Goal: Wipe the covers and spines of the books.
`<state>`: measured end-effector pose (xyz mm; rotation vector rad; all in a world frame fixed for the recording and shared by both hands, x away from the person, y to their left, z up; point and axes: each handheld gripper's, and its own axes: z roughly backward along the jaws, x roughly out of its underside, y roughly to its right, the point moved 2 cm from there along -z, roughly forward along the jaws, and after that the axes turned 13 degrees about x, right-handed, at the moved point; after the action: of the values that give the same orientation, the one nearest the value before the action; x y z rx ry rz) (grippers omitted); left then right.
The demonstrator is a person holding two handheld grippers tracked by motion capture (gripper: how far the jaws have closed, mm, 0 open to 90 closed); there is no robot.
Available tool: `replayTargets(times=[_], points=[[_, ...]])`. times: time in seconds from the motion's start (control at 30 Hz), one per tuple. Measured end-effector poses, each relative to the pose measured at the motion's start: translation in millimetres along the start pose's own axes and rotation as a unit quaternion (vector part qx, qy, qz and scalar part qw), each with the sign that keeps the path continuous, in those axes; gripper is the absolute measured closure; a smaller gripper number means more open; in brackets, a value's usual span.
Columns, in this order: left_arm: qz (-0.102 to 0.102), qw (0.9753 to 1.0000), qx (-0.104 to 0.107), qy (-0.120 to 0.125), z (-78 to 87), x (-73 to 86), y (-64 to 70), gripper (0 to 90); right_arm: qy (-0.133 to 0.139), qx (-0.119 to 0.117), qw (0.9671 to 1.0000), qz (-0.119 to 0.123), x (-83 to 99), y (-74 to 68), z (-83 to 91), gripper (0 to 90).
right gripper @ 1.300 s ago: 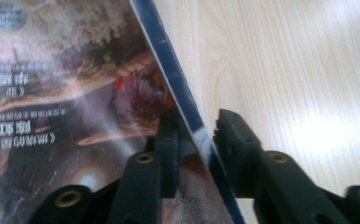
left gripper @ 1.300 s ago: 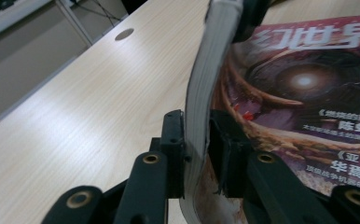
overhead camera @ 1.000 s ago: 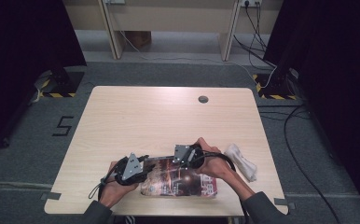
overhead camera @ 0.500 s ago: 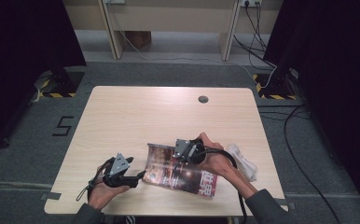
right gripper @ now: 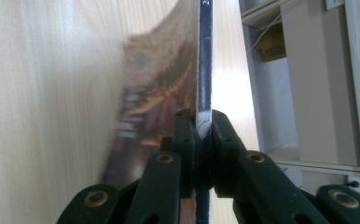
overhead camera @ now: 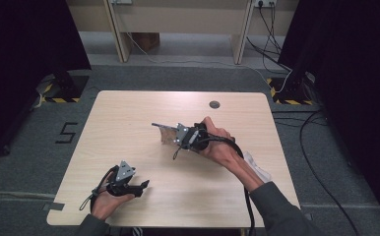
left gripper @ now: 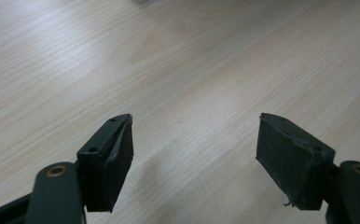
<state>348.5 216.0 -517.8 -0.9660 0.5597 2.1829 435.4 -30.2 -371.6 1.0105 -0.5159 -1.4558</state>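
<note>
High view shows my right gripper (overhead camera: pixel 180 136) near the middle of the table (overhead camera: pixel 129 118), and it is pinching a magazine (overhead camera: pixel 164 132) by its edge. The magazine is lifted up off the wood and stands on its side, sticking out to the left of the gripper. In the right gripper view I see my two black jaws squeezed tight on the thin dark edge of the magazine (right gripper: pixel 204 60), with its brown cover blurry beside it. My left gripper (overhead camera: pixel 140 187) sits low near the front left of the table, well apart from the magazine. In the left gripper view its jaws are spread wide with just bare wood between them. A white crumpled thing (overhead camera: pixel 257 167) lies by my right arm.
</note>
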Motion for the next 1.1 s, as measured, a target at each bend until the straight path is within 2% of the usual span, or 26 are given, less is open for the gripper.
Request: replayTargets(times=[0.1,0.23,0.33,0.47,0.53,0.57,0.67,0.73,0.77,0.8,0.97,1.0,1.07,1.1], points=[[0.0,1.0,-0.002,-0.003,0.6,0.2,-1.1,27.0,-0.004,-0.006,1.0,0.003,-3.4,-6.2,0.5,83.5],[0.0,0.9999,-0.001,-0.012,-1.4,1.5,-1.7,27.0,0.005,-0.028,0.9996,-0.003,-8.4,-17.6,12.4,83.5],[0.0,0.9999,-0.004,-0.013,-0.4,1.1,-2.0,27.0,0.014,-0.043,0.999,0.004,-10.3,-27.0,21.6,83.4],[0.006,0.9998,-0.012,-0.014,0.2,2.6,-5.5,27.5,0.022,-0.054,0.9982,0.01,-10.5,-44.3,32.1,83.4],[0.011,0.9996,-0.018,-0.017,0.6,3.2,-7.7,27.6,0.032,-0.067,0.9972,0.013,-9.6,-52.7,35.6,83.2],[0.014,0.9996,-0.018,-0.015,0.9,3.5,-8.5,27.6,0.032,-0.069,0.9971,0.005,-8.1,-57.4,37.7,83.5],[0.018,0.9994,-0.023,-0.017,0.8,4.0,-9.9,27.7,0.03,-0.091,0.9953,0.014,-1.7,-71.3,38.4,83.1],[0.02,0.9994,-0.024,-0.016,1.0,4.0,-10.0,27.8,0.033,-0.105,0.9939,0.004,2.8,-80.7,37.1,83.0],[0.019,0.9994,-0.026,-0.017,1.2,3.9,-9.9,27.8,0.034,-0.109,0.9934,0.007,4.9,-85.9,36.8,83.0],[0.019,0.9993,-0.026,-0.018,1.4,3.9,-9.8,27.8,0.03,-0.112,0.9933,0.002,7.2,-91.4,37.6,83.1],[0.022,0.9993,-0.027,-0.016,1.4,4.1,-10.0,27.8,0.042,-0.128,0.9909,-0.013,18.8,-108.8,34.7,83.1],[0.022,0.9993,-0.027,-0.014,1.6,3.9,-10.2,27.8,0.04,-0.131,0.9903,-0.022,21.3,-113.1,35.0,83.0],[0.029,0.9991,-0.028,-0.013,2.2,3.6,-10.7,26.5,0.041,-0.136,0.9893,-0.035,25.3,-120.4,36.2,82.5],[0.032,0.9991,-0.027,-0.008,2.2,3.4,-10.8,25.8,0.046,-0.135,0.9893,-0.033,26.6,-123.6,36.3,82.1]])
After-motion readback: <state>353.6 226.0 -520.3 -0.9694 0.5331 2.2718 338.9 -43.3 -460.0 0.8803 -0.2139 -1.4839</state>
